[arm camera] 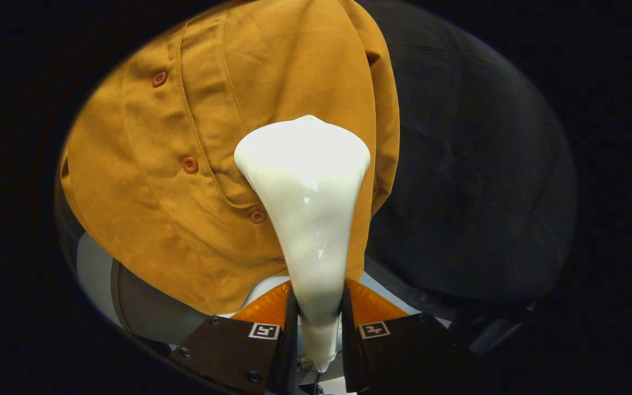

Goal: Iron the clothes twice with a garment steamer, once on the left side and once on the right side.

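Observation:
A white garment steamer head (pixel 305 181) rises from between the fingers of my gripper (pixel 319 307), which is shut on its narrow handle. Its wide top lies against a mustard-brown buttoned shirt (pixel 195 153) hanging just ahead. The steamer's head sits on the shirt's right half, beside the button placket (pixel 190 164) and near the shirt's right edge. The steamer's face is hidden against the cloth.
The black cloth wall (pixel 469 181) hangs behind and to the right of the shirt. Below the shirt's hem a white and grey rounded base (pixel 146 307) shows to the left of the fingers.

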`<state>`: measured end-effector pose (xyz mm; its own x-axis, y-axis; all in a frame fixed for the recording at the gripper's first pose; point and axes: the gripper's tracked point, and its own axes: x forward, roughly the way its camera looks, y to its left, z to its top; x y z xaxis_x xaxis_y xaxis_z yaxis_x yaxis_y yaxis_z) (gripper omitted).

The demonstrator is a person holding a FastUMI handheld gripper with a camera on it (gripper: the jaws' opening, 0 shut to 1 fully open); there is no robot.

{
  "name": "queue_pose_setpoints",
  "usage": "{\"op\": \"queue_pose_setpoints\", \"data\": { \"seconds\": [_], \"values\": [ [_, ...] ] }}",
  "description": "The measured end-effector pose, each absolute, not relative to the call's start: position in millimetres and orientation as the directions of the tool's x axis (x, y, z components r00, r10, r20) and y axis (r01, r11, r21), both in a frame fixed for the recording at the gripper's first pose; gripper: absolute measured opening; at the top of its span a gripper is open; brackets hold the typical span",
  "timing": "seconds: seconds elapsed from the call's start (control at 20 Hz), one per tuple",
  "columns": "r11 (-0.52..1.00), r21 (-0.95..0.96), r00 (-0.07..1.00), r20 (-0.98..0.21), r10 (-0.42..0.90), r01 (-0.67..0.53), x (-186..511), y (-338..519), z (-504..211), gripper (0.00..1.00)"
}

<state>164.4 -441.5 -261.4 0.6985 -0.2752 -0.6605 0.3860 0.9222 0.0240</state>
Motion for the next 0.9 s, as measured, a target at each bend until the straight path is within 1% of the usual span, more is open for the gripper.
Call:
{"op": "queue_pose_setpoints", "data": {
  "seconds": [0.65,0.9],
  "values": [
    [0.905,-0.006,0.587,-0.759,-0.282,0.426,136.5,-449.0,-312.5,0.37],
    [0.895,-0.018,0.566,-0.769,-0.297,0.445,122.4,-444.2,-315.0,0.37]
  ]
}}
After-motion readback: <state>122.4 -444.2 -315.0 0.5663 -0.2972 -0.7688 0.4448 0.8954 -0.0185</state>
